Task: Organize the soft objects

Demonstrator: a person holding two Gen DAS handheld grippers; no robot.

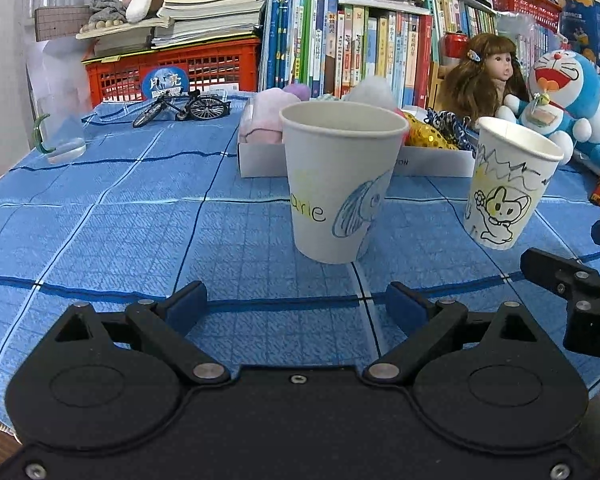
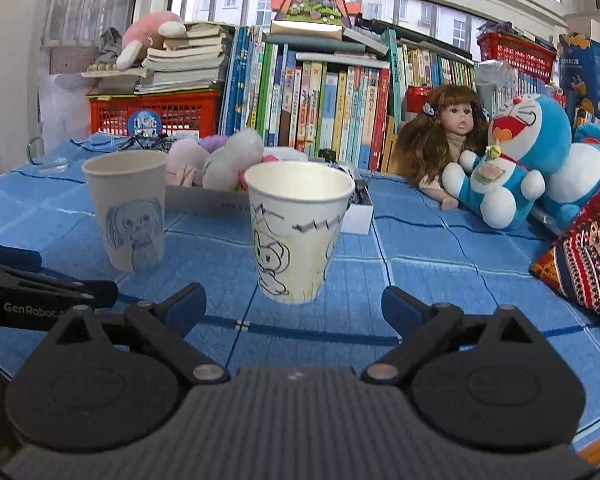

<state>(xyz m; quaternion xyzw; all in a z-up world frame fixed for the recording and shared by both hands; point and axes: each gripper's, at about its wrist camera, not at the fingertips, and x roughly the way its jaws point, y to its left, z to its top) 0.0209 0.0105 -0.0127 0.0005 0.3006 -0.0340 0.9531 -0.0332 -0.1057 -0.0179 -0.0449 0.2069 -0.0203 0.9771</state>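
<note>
Two white paper cups stand upright on the blue checked cloth. The cup with a blue drawing (image 1: 340, 180) (image 2: 128, 208) is just ahead of my left gripper (image 1: 296, 306), which is open with nothing between its fingers. The cup with a rabbit drawing (image 1: 508, 184) (image 2: 296, 232) stands in front of my right gripper (image 2: 294, 306), also open and holding nothing. Behind the cups a white box (image 1: 256, 158) (image 2: 204, 200) holds soft pastel plush pieces (image 1: 266, 116) (image 2: 228, 160) and a gold sequinned item (image 1: 428, 132). I cannot see inside either cup.
A doll (image 2: 448, 136) and a blue-and-white cat plush (image 2: 516, 160) lean against the book row (image 2: 320, 104) at the back right. A patterned cushion (image 2: 588, 256) lies at the right edge. A toy bicycle (image 1: 184, 108) and a red crate (image 1: 172, 68) sit at the back left.
</note>
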